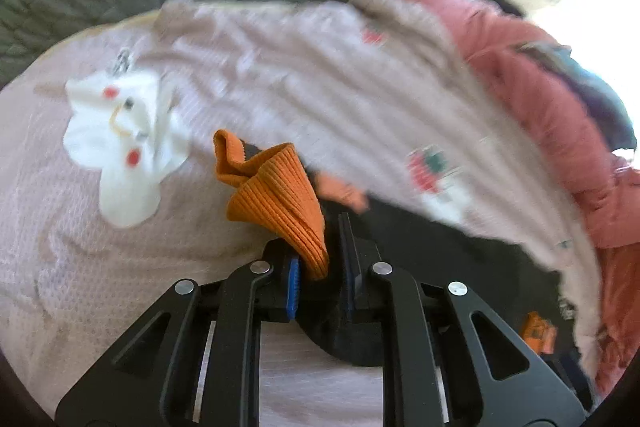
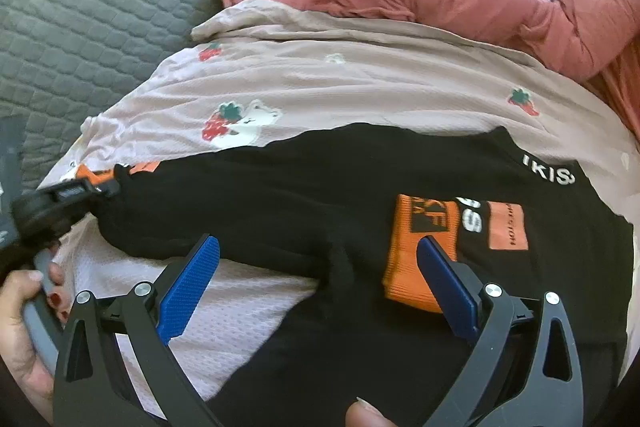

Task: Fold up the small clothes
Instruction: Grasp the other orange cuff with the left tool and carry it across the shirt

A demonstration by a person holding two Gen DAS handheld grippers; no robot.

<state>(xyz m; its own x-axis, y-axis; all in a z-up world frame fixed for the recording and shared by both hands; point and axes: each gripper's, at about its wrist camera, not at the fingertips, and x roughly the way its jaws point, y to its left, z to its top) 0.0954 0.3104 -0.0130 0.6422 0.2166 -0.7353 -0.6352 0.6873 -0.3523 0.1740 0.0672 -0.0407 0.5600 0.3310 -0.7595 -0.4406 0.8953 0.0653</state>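
only the left view shows the left gripper [image 1: 320,267] pinching an orange cuff [image 1: 280,203]; the right view shows the right gripper [image 2: 316,275] spread over the black top [image 2: 280,195].

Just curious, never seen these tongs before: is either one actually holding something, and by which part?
The left tongs pinch the black garment by its orange ribbed cuff. The right tongs are open above it, holding nothing.

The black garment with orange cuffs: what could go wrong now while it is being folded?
1. The left gripper pinches only the orange ribbed cuff; the knit may slip out when lifted.
2. The right gripper is open over the black garment, so that side is not held and may bunch.
3. The white sock lies near and could be dragged.
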